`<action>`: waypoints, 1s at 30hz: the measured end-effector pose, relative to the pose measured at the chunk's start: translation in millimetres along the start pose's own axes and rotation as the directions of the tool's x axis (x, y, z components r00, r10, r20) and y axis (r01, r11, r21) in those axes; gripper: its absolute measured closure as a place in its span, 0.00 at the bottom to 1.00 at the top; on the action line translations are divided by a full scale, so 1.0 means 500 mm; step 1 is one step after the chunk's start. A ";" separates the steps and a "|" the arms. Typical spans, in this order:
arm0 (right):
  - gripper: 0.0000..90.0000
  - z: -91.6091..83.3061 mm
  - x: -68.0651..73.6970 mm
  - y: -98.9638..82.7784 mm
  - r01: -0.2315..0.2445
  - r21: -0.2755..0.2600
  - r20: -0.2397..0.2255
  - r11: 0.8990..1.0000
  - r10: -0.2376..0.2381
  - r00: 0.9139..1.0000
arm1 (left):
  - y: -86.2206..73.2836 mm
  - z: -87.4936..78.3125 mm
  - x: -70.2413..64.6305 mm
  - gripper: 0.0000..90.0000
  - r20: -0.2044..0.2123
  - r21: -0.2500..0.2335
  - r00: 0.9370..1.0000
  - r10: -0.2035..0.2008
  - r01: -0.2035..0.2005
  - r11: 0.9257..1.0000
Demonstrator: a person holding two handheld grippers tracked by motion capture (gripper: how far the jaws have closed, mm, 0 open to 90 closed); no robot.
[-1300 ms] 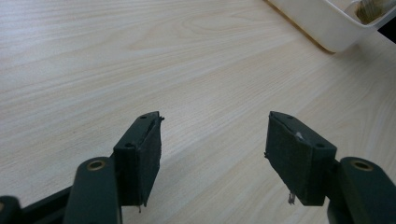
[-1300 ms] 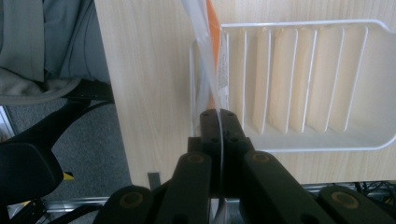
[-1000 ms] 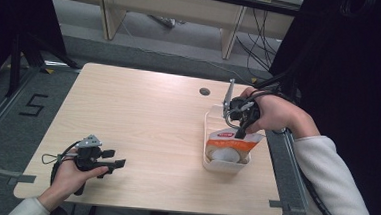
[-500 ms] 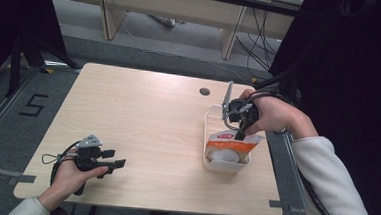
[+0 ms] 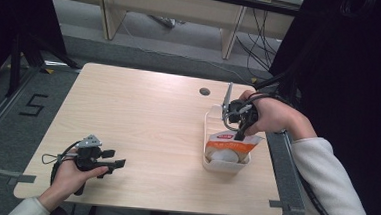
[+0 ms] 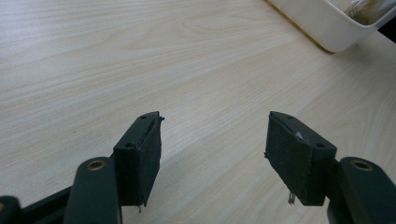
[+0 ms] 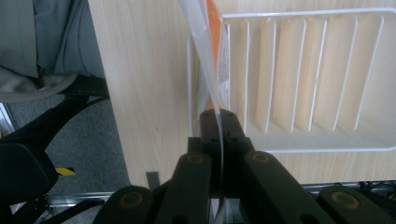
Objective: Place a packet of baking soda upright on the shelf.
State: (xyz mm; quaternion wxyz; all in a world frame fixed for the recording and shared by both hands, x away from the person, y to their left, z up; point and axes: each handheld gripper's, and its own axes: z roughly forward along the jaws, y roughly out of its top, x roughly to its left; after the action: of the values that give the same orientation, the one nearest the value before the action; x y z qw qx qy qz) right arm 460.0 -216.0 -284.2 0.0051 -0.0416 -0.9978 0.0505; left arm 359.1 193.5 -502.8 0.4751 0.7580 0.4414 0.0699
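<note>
Right gripper [image 5: 239, 136] has its black jaws pressed together on the clear, thin top edge of an orange-and-white plastic pouch [image 5: 228, 146], which stands in a white slotted plastic tray [image 5: 211, 120] at the table's right side, something pale and rounded bulging at the pouch's bottom. From the right gripper view the tray's ribbed floor is bare where the pouch isn't. Left gripper [image 5: 118, 162] rests low near the front-left edge, its flat, matte rubber-faced jaws spread wide over nothing. The table [image 5: 143, 114] is pale wood-grain laminate with a round cable hole [image 5: 204, 91]; grey floor around, a "5" [image 5: 33, 105] taped on it
</note>
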 end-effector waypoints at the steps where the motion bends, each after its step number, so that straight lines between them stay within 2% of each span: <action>1: 1.00 0.000 0.002 -0.001 -0.018 0.002 0.006 1.000 0.018 1.000 | 0.000 0.000 0.000 0.39 0.000 0.000 1.000 0.000 0.000 1.000; 8: 1.00 0.005 -0.001 -0.008 0.001 -0.008 0.002 1.000 -0.001 1.000 | 0.000 0.001 0.000 0.39 0.001 0.002 1.000 -0.001 0.001 1.000; 9: 1.00 0.005 0.003 -0.009 -0.024 -0.007 0.012 1.000 0.024 1.000 | 0.000 0.002 -0.001 0.39 0.003 -0.004 1.000 -0.006 0.006 1.000; 12: 1.00 0.008 0.000 -0.011 -0.009 -0.021 0.007 1.000 0.009 1.000 | 0.000 0.001 0.000 0.39 0.001 0.002 1.000 0.000 0.000 1.000; 13: 1.00 0.011 0.002 -0.013 -0.028 -0.009 0.010 1.000 0.028 1.000 | 0.000 0.000 0.000 0.39 -0.001 0.001 1.000 0.000 0.000 1.000; 15: 1.00 0.014 0.002 -0.015 -0.030 -0.007 0.006 1.000 0.030 1.000 | 0.000 0.000 0.000 0.39 0.000 0.001 1.000 0.000 0.000 1.000; 16: 1.00 0.017 -0.002 -0.015 -0.005 -0.018 0.005 1.000 0.006 1.000 | 0.000 0.000 0.000 0.39 0.000 0.001 1.000 0.000 0.000 1.000; 21: 1.00 0.029 0.000 -0.015 -0.024 -0.003 0.001 1.000 0.024 1.000 | 0.000 0.000 0.000 0.39 -0.001 0.001 1.000 0.000 0.000 1.000; 22: 1.00 0.033 -0.004 -0.015 -0.005 -0.003 0.001 1.000 0.005 1.000 | 0.000 0.000 0.000 0.39 0.000 0.001 1.000 -0.001 0.001 1.000; 26: 1.00 0.044 -0.008 -0.019 -0.005 -0.021 -0.005 1.000 0.005 1.000 | 0.000 0.000 0.000 0.39 0.000 0.001 1.000 0.000 0.000 1.000; 27: 1.00 0.044 -0.003 -0.020 -0.041 0.001 0.002 0.999 0.041 0.999 | 0.000 0.000 0.000 0.39 0.000 0.001 1.000 0.000 0.000 1.000; 28: 1.00 0.044 -0.003 -0.020 -0.041 0.001 0.002 0.999 0.041 0.999 | 0.000 0.000 0.000 0.39 0.000 0.001 1.000 -0.001 0.001 1.000; 29: 1.00 0.049 -0.006 -0.021 -0.013 -0.004 0.000 1.000 0.013 1.000 | 0.000 0.000 0.000 0.39 0.001 0.001 1.000 -0.001 0.001 1.000; 30: 1.00 0.056 -0.003 -0.023 -0.040 0.011 -0.003 0.999 0.040 0.999 | 0.000 0.001 -0.001 0.39 0.000 -0.002 1.000 -0.003 0.003 1.000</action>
State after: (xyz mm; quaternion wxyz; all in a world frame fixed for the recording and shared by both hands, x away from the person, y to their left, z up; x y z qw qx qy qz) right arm 460.4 -230.3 -310.8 0.0057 -0.0617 -0.9965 0.0558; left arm 358.9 192.8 -503.0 0.4759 0.7569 0.4425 0.0694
